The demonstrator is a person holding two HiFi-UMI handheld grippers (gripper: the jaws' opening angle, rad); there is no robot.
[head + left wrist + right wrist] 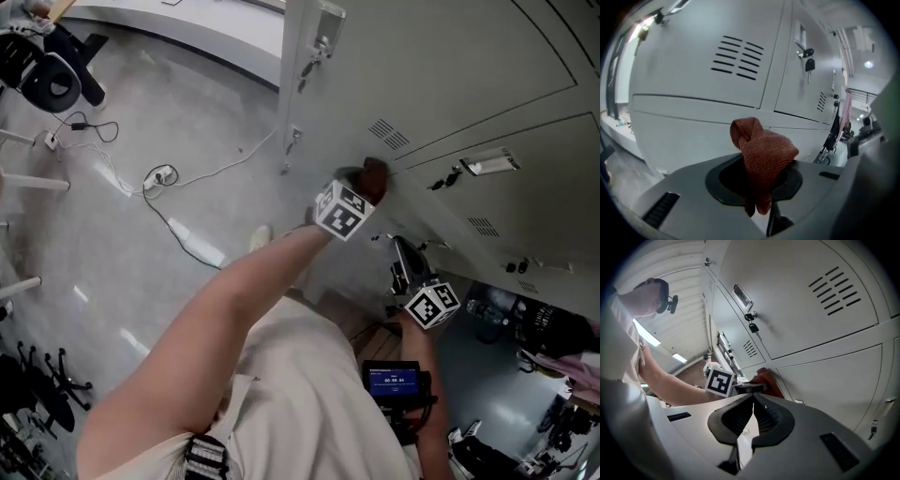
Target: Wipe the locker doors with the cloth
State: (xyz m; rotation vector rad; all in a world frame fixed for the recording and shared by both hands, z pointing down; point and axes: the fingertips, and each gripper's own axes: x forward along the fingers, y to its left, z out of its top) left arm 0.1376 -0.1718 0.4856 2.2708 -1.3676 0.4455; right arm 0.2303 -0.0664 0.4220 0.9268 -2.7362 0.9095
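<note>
A rust-red cloth (764,152) is bunched between the jaws of my left gripper (757,180), which is shut on it. In the head view the left gripper (367,187) presses the cloth (374,174) against a grey locker door (450,66) just below its vent slots (388,134). My right gripper (399,248) hangs lower and to the right, close to the lockers, with its jaws shut and nothing between them. The right gripper view shows the right gripper (753,401) pointing along the doors toward the left gripper's marker cube (719,382) and the cloth (768,379).
Keys hang from locks on the doors (305,71) (751,322). A label holder (489,163) sticks out on a door to the right. Cables and a power strip (195,246) lie on the floor at left. A chair (52,80) stands top left. A small screen (394,380) sits at my waist.
</note>
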